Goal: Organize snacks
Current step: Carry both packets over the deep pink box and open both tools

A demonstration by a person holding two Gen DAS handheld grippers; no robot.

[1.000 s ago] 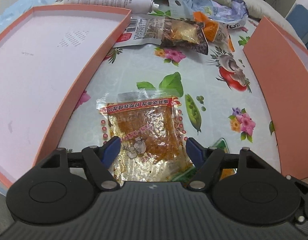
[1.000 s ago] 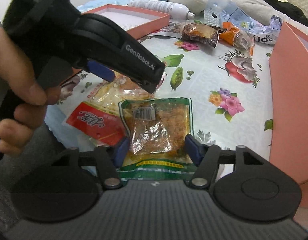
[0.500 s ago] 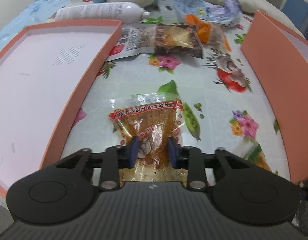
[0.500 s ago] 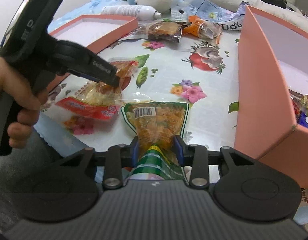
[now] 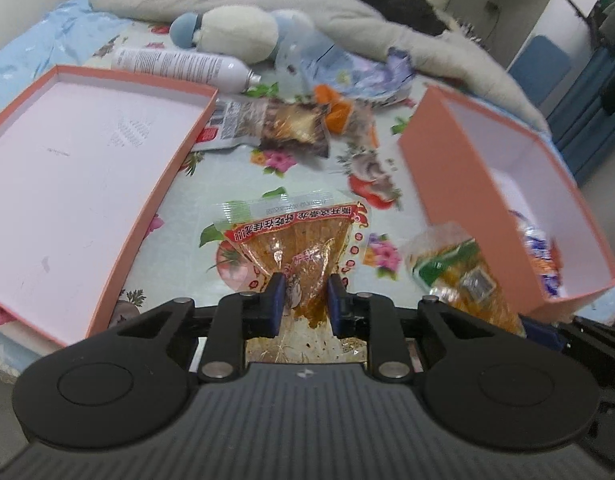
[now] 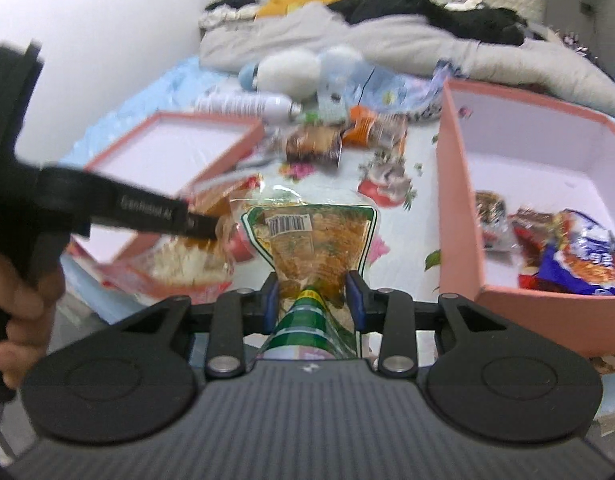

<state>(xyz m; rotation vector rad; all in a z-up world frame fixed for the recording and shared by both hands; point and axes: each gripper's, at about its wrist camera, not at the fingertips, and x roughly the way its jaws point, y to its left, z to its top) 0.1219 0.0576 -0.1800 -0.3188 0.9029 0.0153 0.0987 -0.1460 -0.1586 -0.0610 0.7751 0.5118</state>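
Starting at your far left, the shallow pink lid (image 5: pixel 79 184) lies open-side up at about ten o'clock in your left wrist view, with nothing in it. Beyond it, near eleven o'clock, a white spray can (image 5: pixel 183 66) lies on its side in front of a plush toy (image 5: pixel 235 34).

At the centre, your left gripper (image 5: pixel 303 300) has its blue pads pinched in on the red-banded snack packet (image 5: pixel 295 248); the jaws are narrowed to a slim gap with the wrapper bunched between them, and the packet's top flares out above the floral cloth (image 5: pixel 227 176). A dark snack bag (image 5: pixel 283 126) lies at twelve o'clock, past it.

Moving right, your right gripper (image 6: pixel 313 300) is likewise clamped on the green-trimmed snack packet (image 6: pixel 307 236), squeezed at the waist, barcode facing up. In that view your left hand (image 6: pixel 19 312) sits at nine o'clock.

At three o'clock stands the deep pink box (image 6: pixel 459 216), holding several wrapped snacks (image 6: pixel 571 256) in its near corner.
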